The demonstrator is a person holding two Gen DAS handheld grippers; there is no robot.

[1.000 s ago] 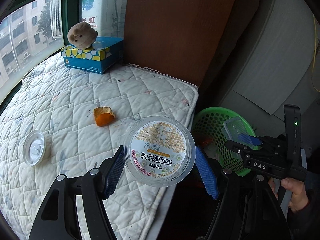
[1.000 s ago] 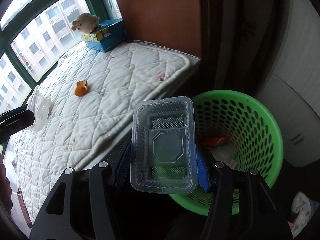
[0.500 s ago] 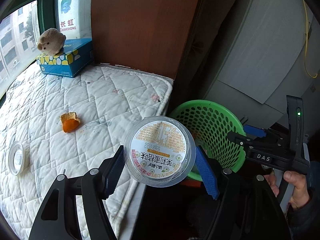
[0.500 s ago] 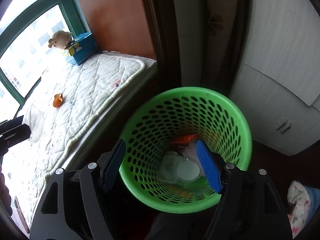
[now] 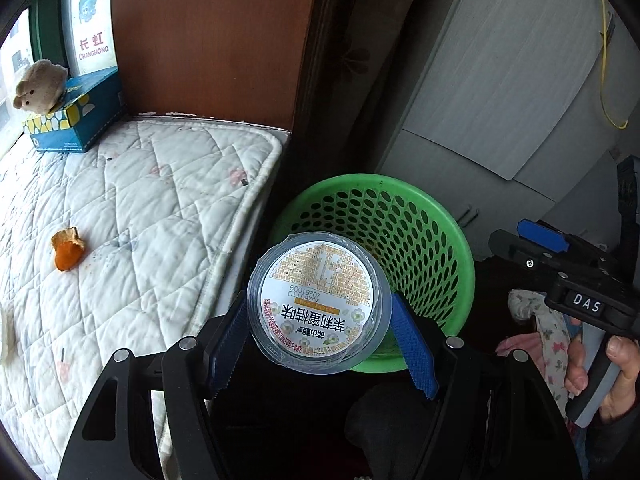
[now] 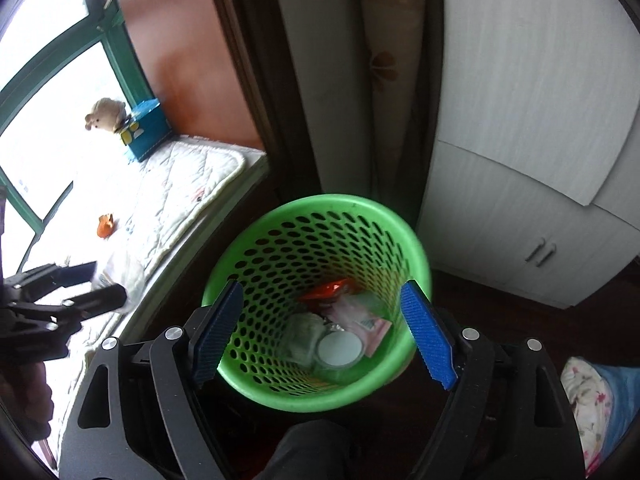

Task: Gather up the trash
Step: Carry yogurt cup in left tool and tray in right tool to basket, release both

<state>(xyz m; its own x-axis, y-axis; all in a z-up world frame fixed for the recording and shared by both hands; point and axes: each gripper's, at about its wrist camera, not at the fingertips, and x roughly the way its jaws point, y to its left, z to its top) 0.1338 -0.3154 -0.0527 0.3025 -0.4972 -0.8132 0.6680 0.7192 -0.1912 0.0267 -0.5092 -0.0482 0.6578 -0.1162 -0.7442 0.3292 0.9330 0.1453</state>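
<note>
My left gripper point(image 5: 318, 334) is shut on a clear plastic cup point(image 5: 318, 300) with a printed film lid, held over the near rim of the green basket point(image 5: 432, 236). My right gripper point(image 6: 322, 330) hangs above the same basket point(image 6: 360, 216), its jaws opening with nothing between them. Down in the basket lie a red wrapper point(image 6: 328, 290), pale wrappers and a round white lid point(image 6: 340, 350). A piece of orange peel point(image 5: 67, 249) lies on the quilted mattress point(image 5: 132, 208). The right gripper point(image 5: 560, 256) also shows at the right of the left wrist view, held by a hand.
A blue tissue box point(image 5: 76, 120) with a plush toy point(image 5: 40, 86) on it stands at the mattress's far corner by the window. A brown panel and grey cabinet doors point(image 6: 520, 200) rise behind the basket. Floral cloth point(image 6: 592, 400) lies on the dark floor at right.
The right gripper let the clear rectangular tray go and opened; it now hangs over the basket. The left gripper carried the cup rightward from over the mattress to the basket's rim.
</note>
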